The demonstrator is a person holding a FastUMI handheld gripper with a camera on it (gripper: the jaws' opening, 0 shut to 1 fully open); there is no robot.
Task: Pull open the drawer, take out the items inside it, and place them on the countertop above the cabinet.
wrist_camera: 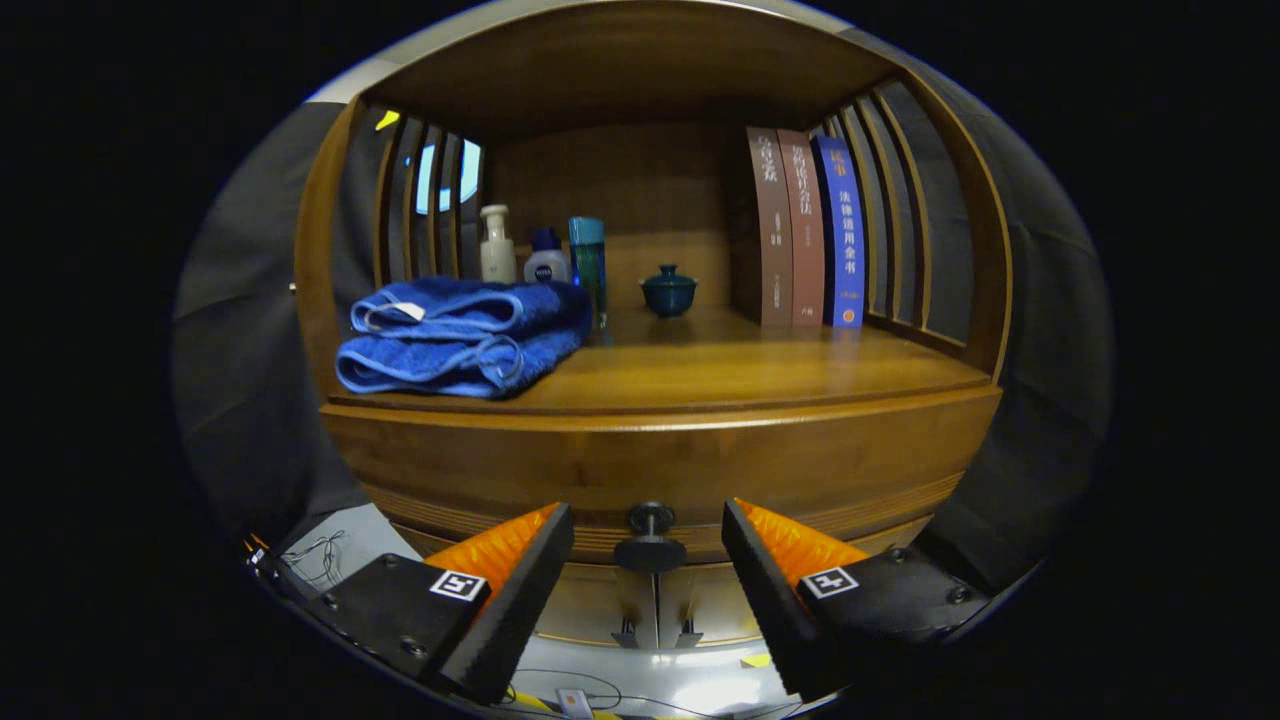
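Observation:
A wooden cabinet stands before me, its drawer front closed under the countertop. A small dark round knob sticks out of the drawer front. My gripper is open, its two fingers on either side of the knob, which sits between the tips without either finger touching it. What lies inside the drawer is hidden.
On the countertop lie folded blue towels at the left, with three bottles behind them, a small dark lidded cup in the middle and three upright books at the right. Slatted side walls and a roof enclose the shelf. Lower cabinet doors sit beneath the drawer.

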